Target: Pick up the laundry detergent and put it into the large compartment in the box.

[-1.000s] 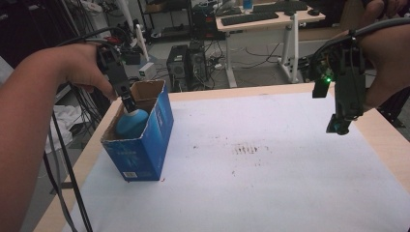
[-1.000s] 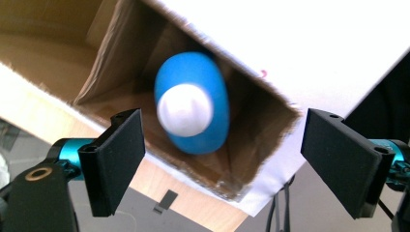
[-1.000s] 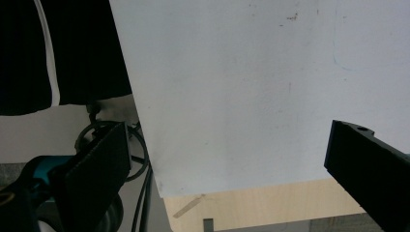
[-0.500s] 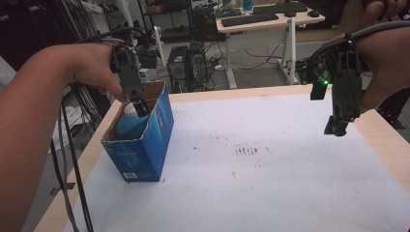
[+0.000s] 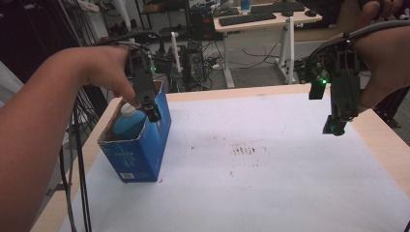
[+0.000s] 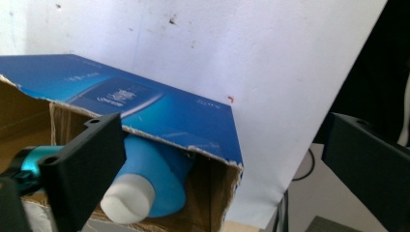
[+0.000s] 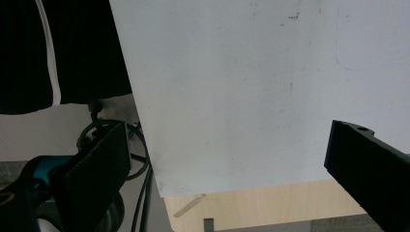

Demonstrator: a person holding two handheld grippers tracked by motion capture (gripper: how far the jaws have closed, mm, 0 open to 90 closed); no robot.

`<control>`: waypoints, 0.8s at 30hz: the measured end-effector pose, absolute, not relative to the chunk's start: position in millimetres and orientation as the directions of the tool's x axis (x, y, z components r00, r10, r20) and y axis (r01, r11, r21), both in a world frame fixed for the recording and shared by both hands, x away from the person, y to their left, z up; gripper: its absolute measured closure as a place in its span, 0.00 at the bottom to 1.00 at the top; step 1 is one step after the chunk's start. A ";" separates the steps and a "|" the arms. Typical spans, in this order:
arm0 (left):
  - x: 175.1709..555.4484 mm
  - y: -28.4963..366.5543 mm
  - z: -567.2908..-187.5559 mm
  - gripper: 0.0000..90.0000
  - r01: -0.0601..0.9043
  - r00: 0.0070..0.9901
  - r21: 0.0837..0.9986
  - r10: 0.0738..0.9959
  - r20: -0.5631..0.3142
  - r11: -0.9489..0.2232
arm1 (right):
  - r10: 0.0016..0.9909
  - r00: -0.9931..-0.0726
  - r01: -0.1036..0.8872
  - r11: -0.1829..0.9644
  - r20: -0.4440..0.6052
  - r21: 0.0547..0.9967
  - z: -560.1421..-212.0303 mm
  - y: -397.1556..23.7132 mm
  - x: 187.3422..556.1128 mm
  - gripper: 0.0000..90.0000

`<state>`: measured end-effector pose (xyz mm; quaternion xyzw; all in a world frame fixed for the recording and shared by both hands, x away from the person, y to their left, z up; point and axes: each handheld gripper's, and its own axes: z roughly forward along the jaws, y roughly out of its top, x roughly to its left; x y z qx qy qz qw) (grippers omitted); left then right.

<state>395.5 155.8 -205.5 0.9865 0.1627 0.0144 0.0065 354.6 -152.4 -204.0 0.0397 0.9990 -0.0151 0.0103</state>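
A blue open-topped box (image 5: 145, 145) stands at the table's left side. Inside it lies a blue bottle (image 5: 129, 123) with a white cap. My left gripper (image 5: 151, 112) hangs over the box's right wall, just right of the bottle. Its jaws have just been opening and now stand wide apart, pressing on nothing. In the left gripper view the bottle (image 6: 150, 179) leans in the box (image 6: 145, 104) beside one jaw of that gripper (image 6: 222, 164). My right gripper (image 5: 335, 126) hovers over the table's right side, open and empty. The right gripper view has that gripper (image 7: 232, 164) above the white sheet (image 7: 232, 72).
A white sheet (image 5: 251, 183) covers most of the wooden table (image 5: 379, 140). Cables (image 5: 77, 159) hang off the left edge. Behind the table stand a desk with a keyboard (image 5: 249, 18) and computer gear on the floor.
My left gripper has let go of the bottle and shifted right, from over the bottle to the box's right wall. The bottle stays in the box. The right gripper has kept still.
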 end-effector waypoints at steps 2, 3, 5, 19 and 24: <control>394.3 151.0 -208.2 0.02 0.308 0.951 0.019 0.309 0.014 -0.951 | 0.079 -0.997 0.080 0.996 -0.020 -0.030 -204.4 -151.3 355.0 0.02; 394.0 148.3 -209.5 0.02 0.300 0.954 0.019 0.300 0.015 -0.954 | 0.076 -0.997 0.076 0.997 -0.020 -0.027 -205.0 -150.8 355.4 0.02; 392.6 142.3 -212.6 0.02 0.273 0.962 0.018 0.273 0.010 -0.962 | 0.076 -0.997 0.077 0.997 -0.020 -0.030 -205.0 -150.4 355.4 0.02; 383.0 107.3 -233.5 0.02 0.145 0.989 0.040 0.145 0.002 -0.989 | 0.068 -0.998 0.068 0.997 -0.009 -0.037 -208.9 -144.2 360.1 0.02; 384.0 102.7 -239.4 0.02 0.134 0.991 0.044 0.134 -0.002 -0.990 | 0.067 -0.998 0.067 0.997 -0.014 -0.035 -206.9 -142.6 360.3 0.02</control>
